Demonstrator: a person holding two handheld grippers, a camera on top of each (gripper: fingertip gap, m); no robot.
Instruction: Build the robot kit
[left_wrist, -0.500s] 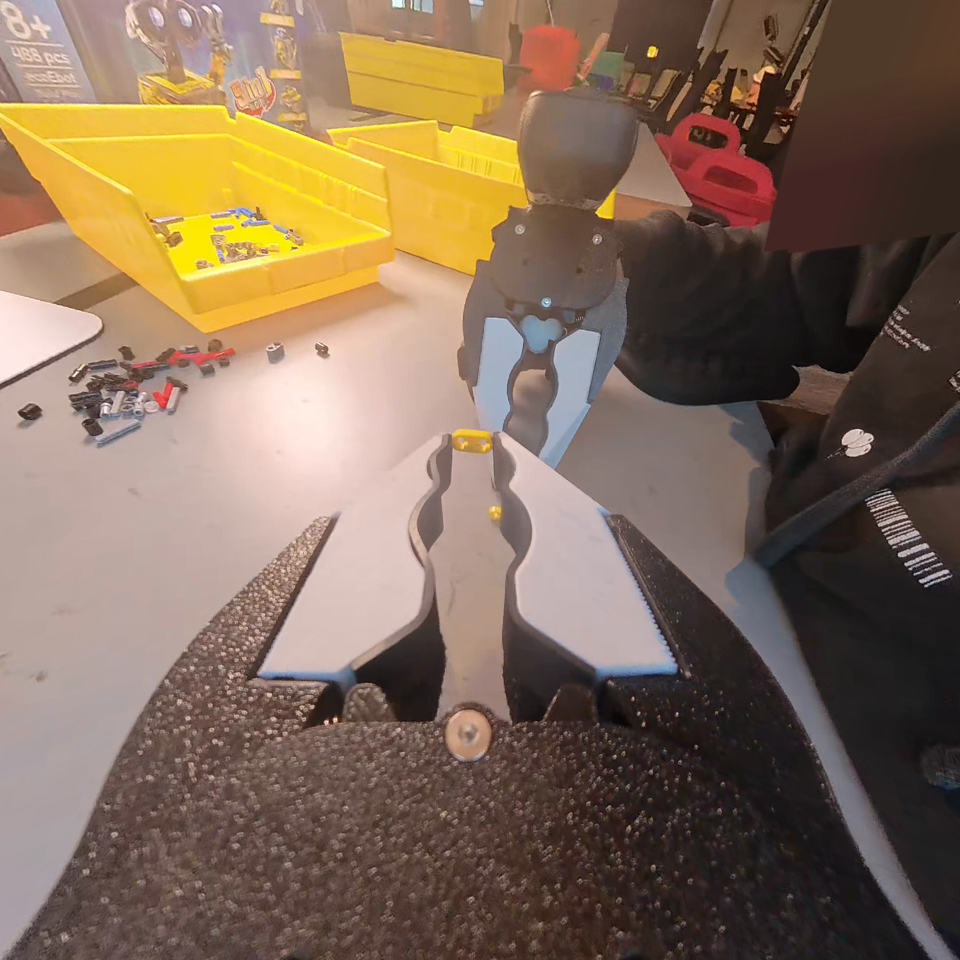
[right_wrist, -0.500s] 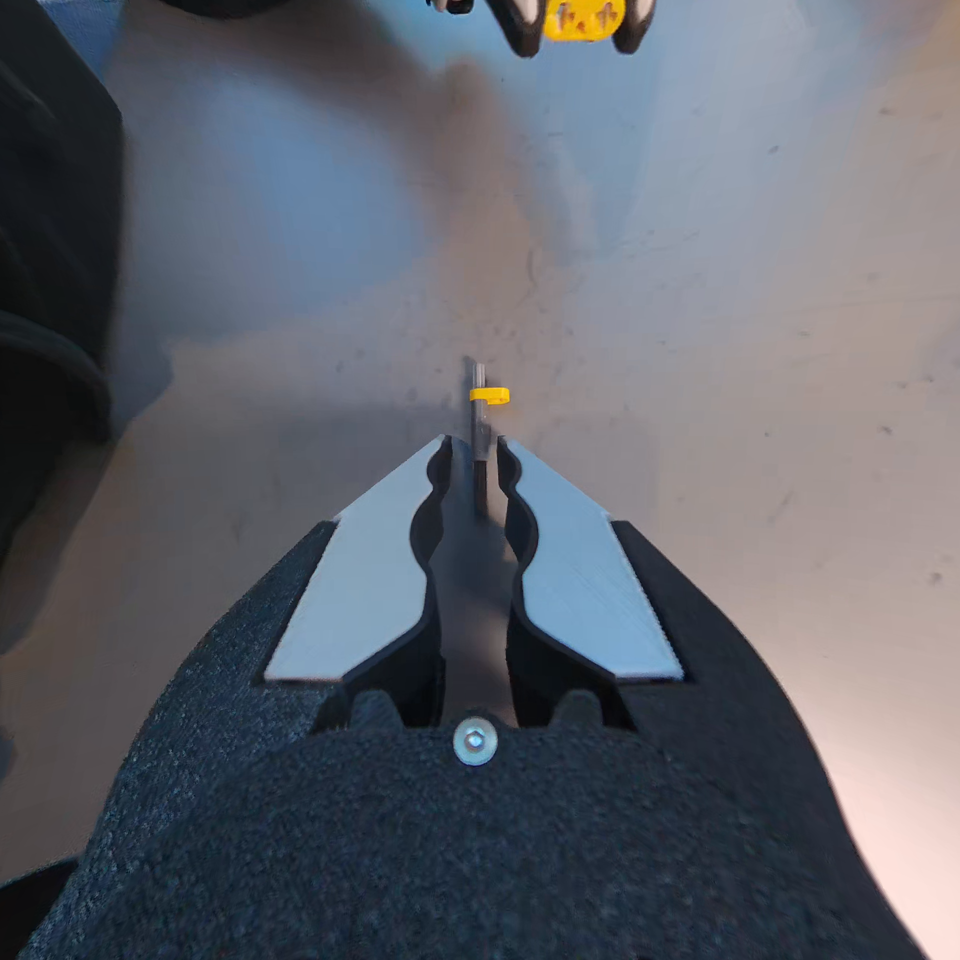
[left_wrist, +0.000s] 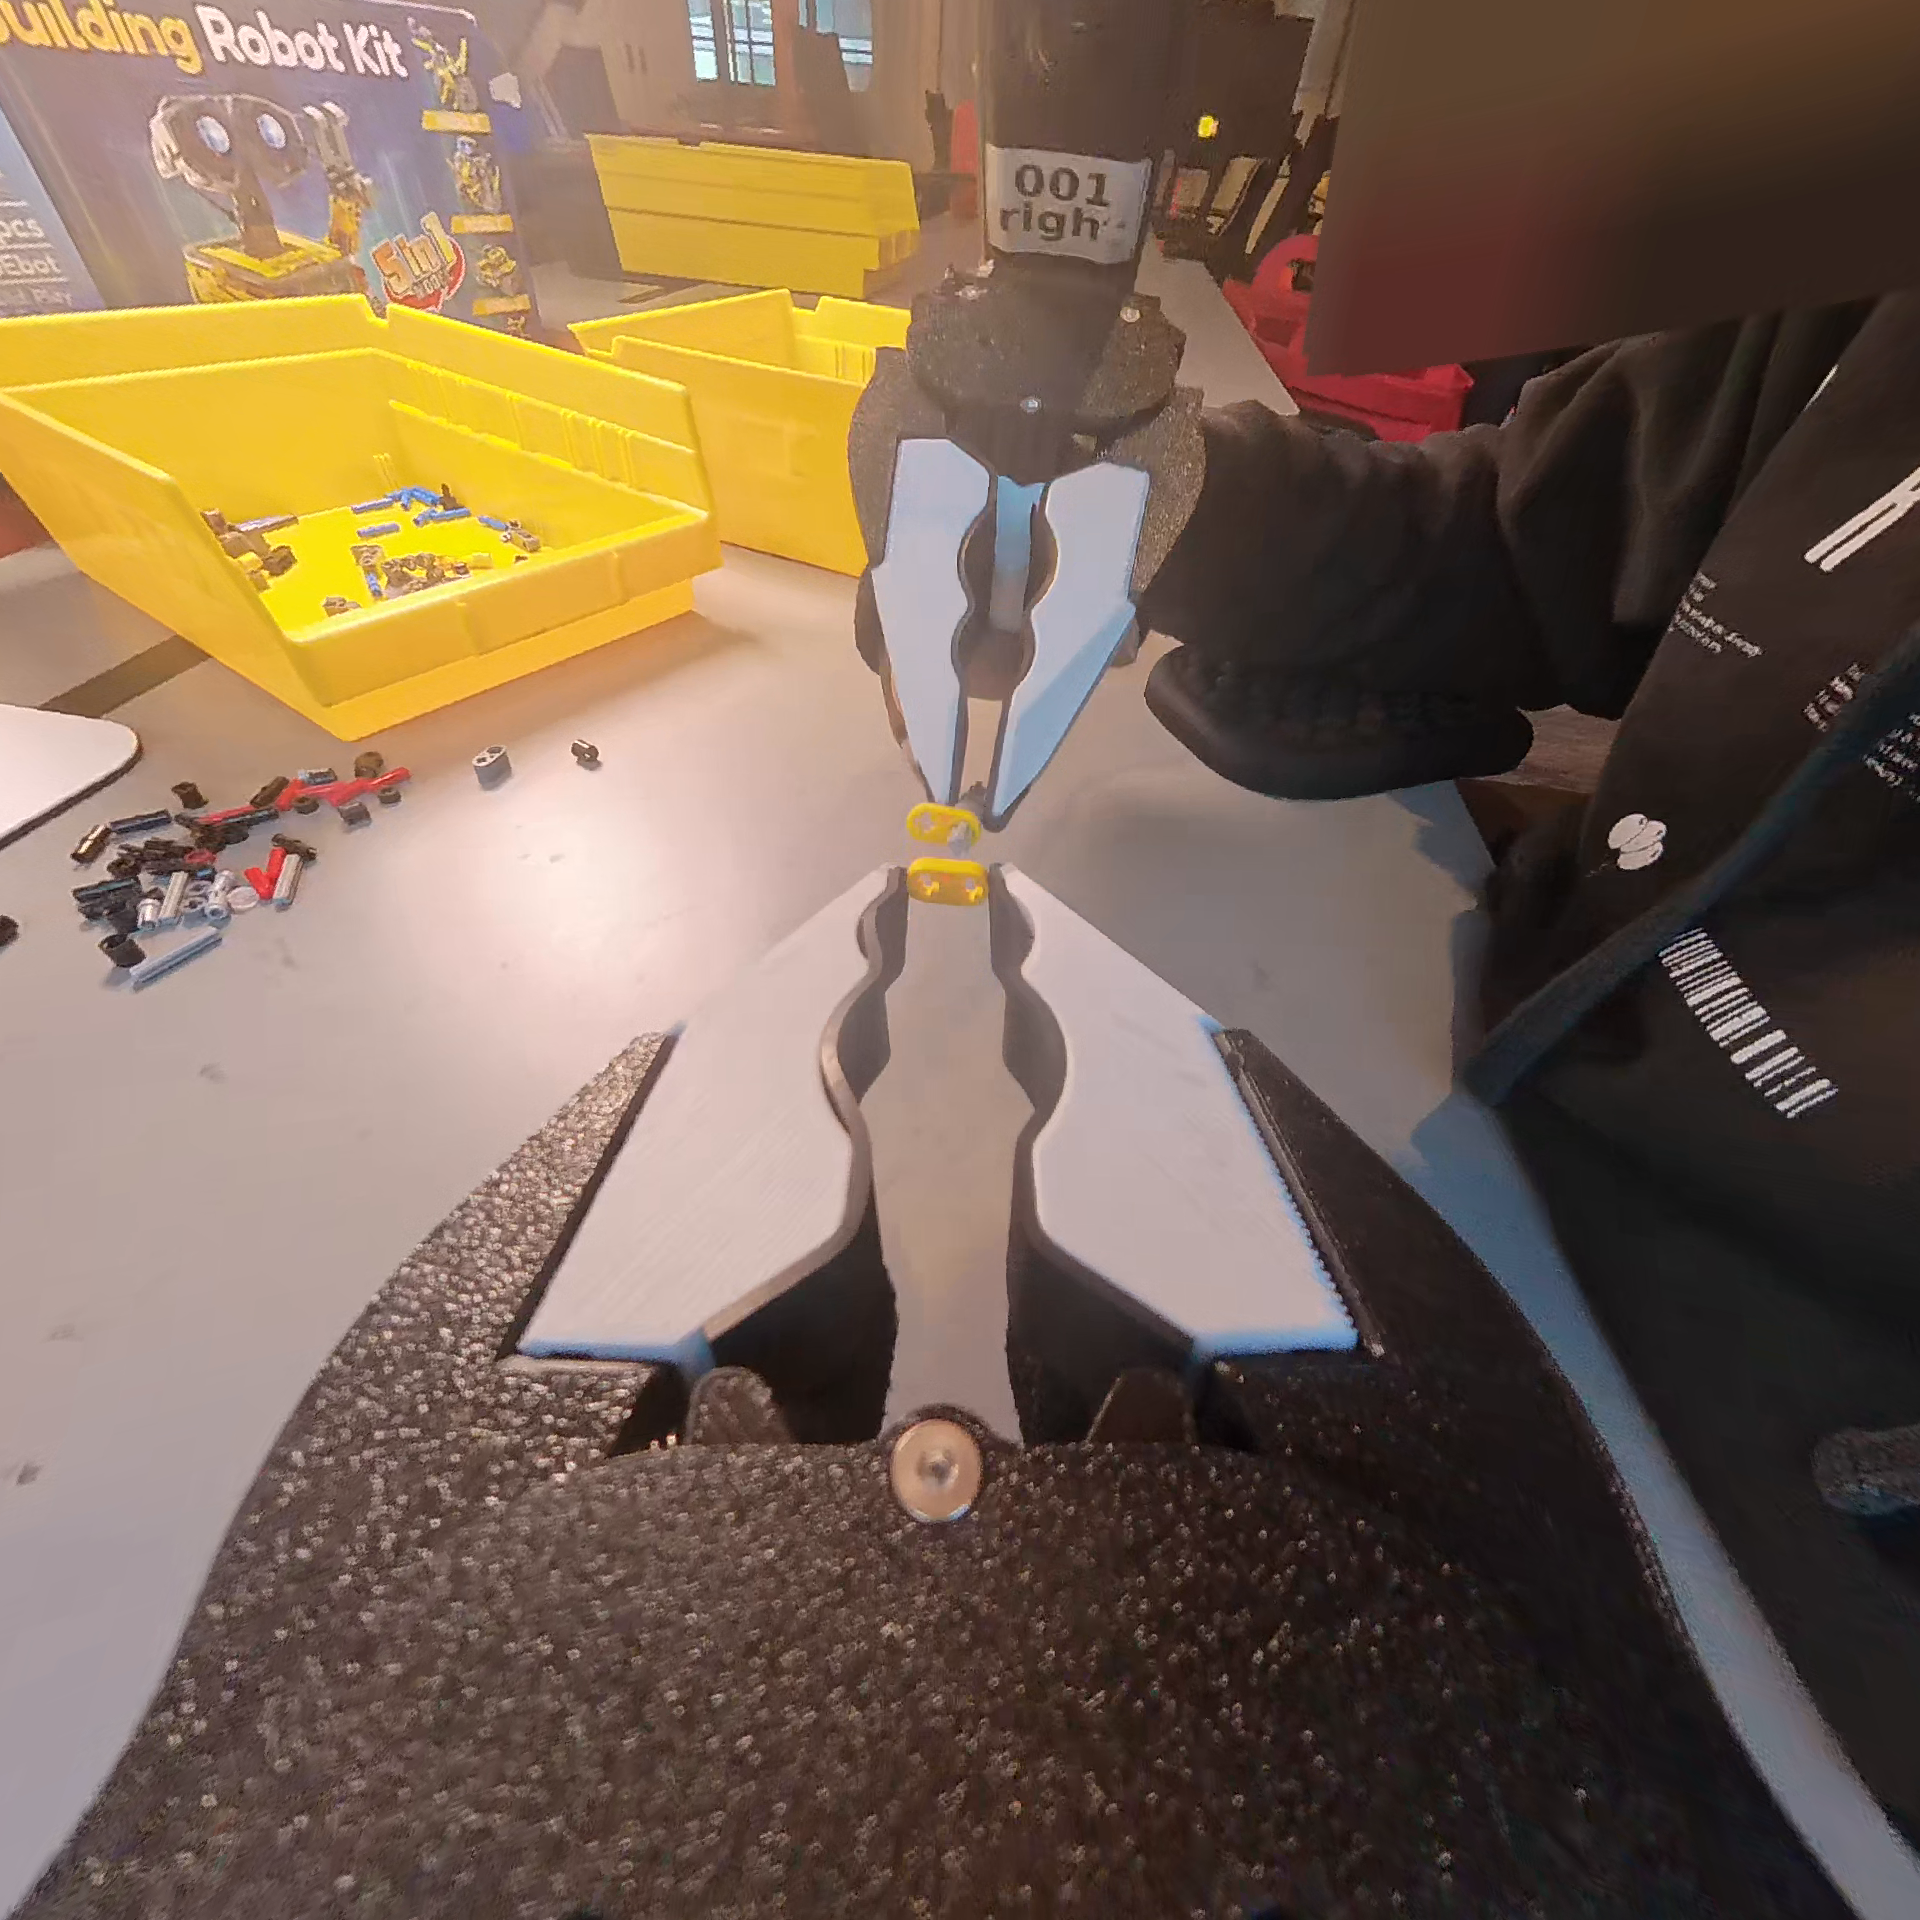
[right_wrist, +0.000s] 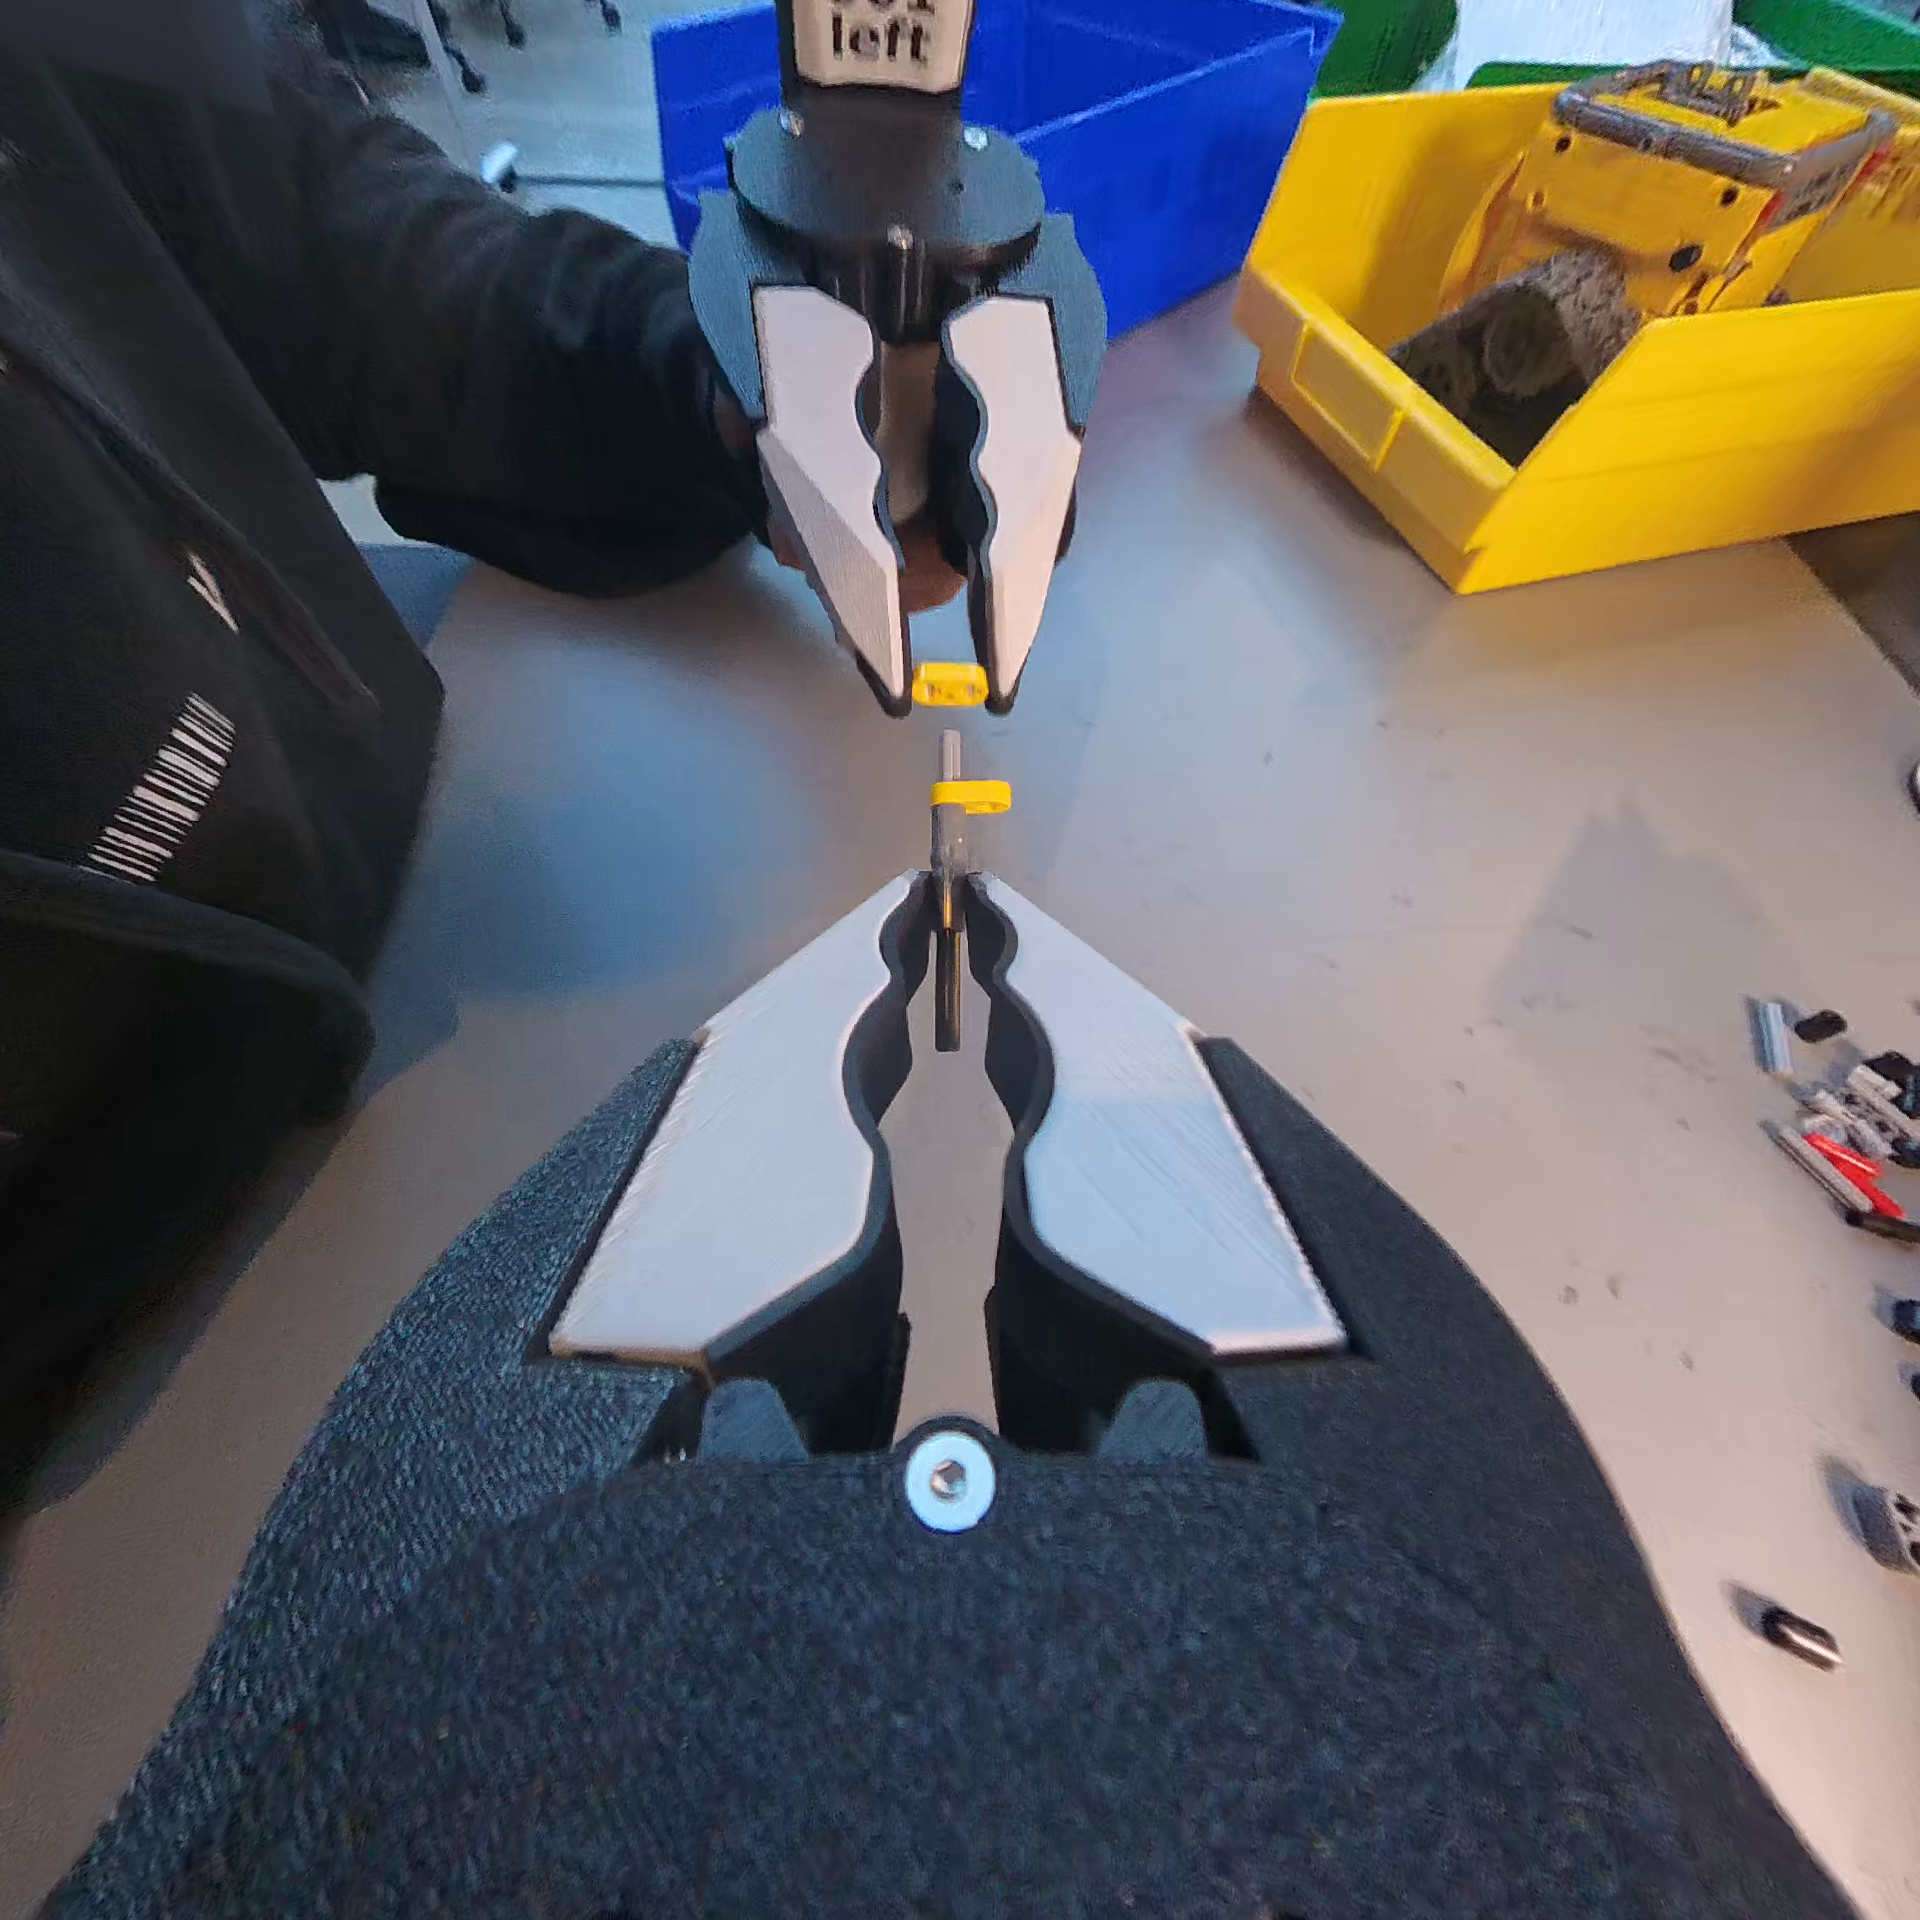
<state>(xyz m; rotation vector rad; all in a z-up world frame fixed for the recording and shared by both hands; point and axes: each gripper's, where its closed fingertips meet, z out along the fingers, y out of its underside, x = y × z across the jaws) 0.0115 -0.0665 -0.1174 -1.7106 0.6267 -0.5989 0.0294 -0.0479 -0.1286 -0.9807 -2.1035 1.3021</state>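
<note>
Grey table (left_wrist: 364, 1091): left gripper (left_wrist: 948, 885) pinches yellow two-hole link (left_wrist: 948, 884); right gripper (right_wrist: 945, 883) clamps grey axle (right_wrist: 948, 935) bearing second link (right_wrist: 969, 795).

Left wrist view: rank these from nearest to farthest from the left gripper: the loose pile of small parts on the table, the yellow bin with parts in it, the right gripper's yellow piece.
1. The right gripper's yellow piece, just ahead of the left gripper.
2. The loose pile of small parts, on the table to the left.
3. The yellow bin, farther back on the left.

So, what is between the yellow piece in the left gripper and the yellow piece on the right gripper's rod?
Only the rod's free tip and a small gap, seen in the right wrist view.
</note>
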